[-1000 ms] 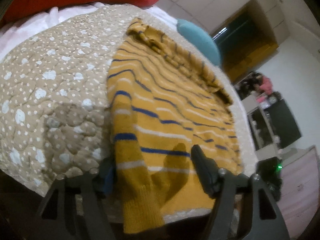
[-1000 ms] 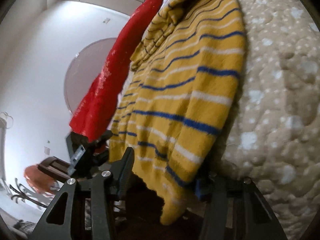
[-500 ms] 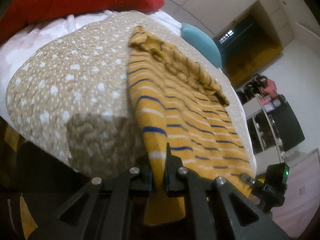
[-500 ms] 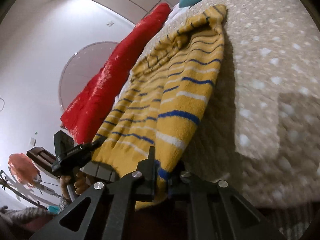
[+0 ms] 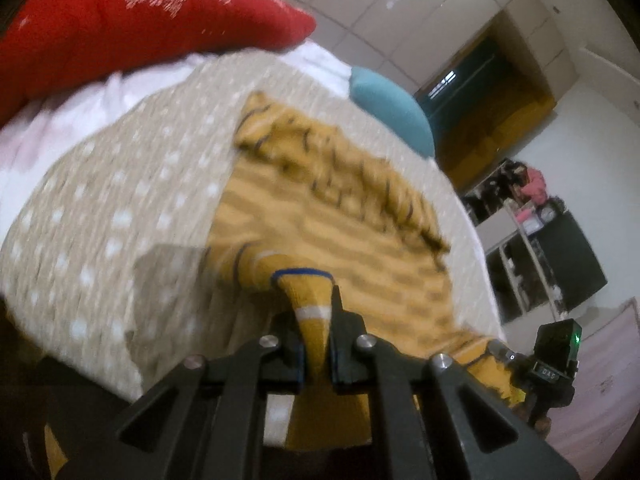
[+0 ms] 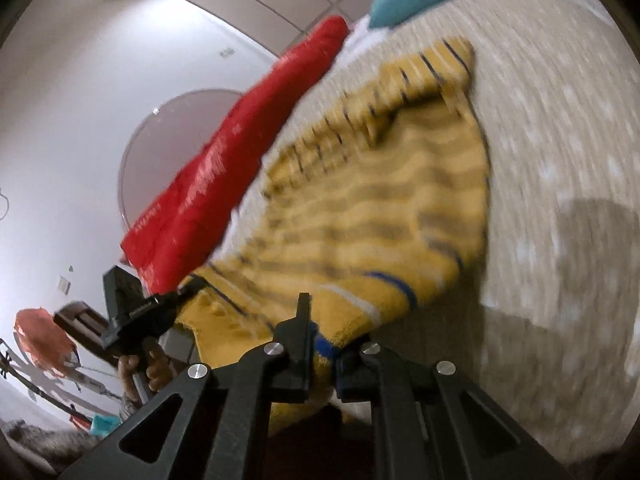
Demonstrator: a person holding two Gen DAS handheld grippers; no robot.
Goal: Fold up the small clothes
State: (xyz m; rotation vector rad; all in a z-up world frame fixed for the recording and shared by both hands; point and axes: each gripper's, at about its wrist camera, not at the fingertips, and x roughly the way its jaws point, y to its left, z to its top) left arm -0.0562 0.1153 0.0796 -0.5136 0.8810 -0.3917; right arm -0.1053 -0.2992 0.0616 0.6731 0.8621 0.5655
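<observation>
A red pillow (image 5: 132,16) and teal cushion (image 5: 394,112) lie on the dotted beige quilt (image 5: 100,216).

Both grippers are matte black plastic. The left gripper (image 5: 316,336) has angular struts with triangular cut-outs, round silver screw heads and thin blue pads inside its jaws. The right gripper (image 6: 322,350) is built alike. A bare hand (image 6: 140,372) wraps the left gripper's handle; a green light glows on the right gripper's body.

My right gripper (image 6: 322,354) pinches the yellow striped sweater's (image 6: 372,216) hem, lifting it off the dotted beige quilt (image 6: 560,128).
</observation>
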